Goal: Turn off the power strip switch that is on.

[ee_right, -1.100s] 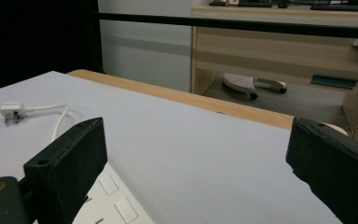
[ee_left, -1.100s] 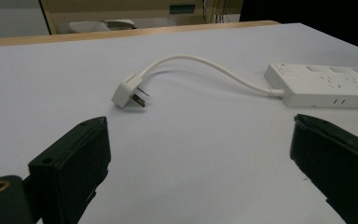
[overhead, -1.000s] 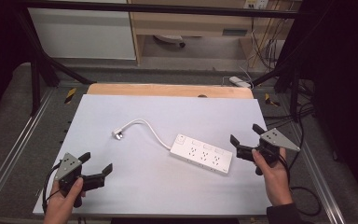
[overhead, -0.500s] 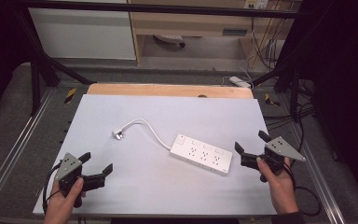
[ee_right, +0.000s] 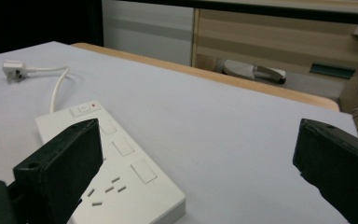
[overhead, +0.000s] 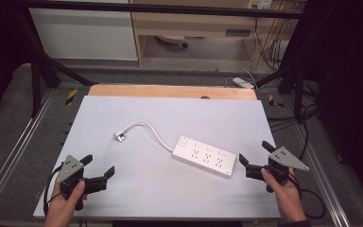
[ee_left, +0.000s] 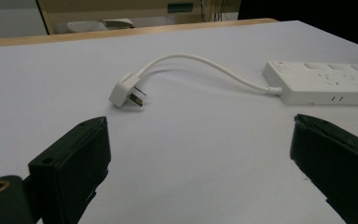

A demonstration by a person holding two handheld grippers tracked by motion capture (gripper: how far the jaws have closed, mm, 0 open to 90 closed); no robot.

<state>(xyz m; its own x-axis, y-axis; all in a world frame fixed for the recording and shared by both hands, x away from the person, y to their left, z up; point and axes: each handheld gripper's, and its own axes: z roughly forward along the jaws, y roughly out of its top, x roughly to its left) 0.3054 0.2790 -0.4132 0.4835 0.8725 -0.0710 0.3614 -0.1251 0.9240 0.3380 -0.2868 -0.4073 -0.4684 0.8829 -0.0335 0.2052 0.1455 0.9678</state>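
Observation:
A white power strip lies on the pale table, right of centre, with its short white cable curving left to a white plug. My left gripper rests near the front left corner, open, nothing between its jaws. In the left gripper view the plug lies ahead and the power strip is to the right. My right gripper is open just right of the strip's near end. In the right gripper view the power strip lies beside the left jaw, apart from it.
A wooden strip edges the table's far side. Metal rails run along both sides. A white adapter and cables lie on the floor beyond the table, near a cabinet.
My right gripper has drawn back toward the front right, away from the power strip's end. The left gripper has stayed in place.

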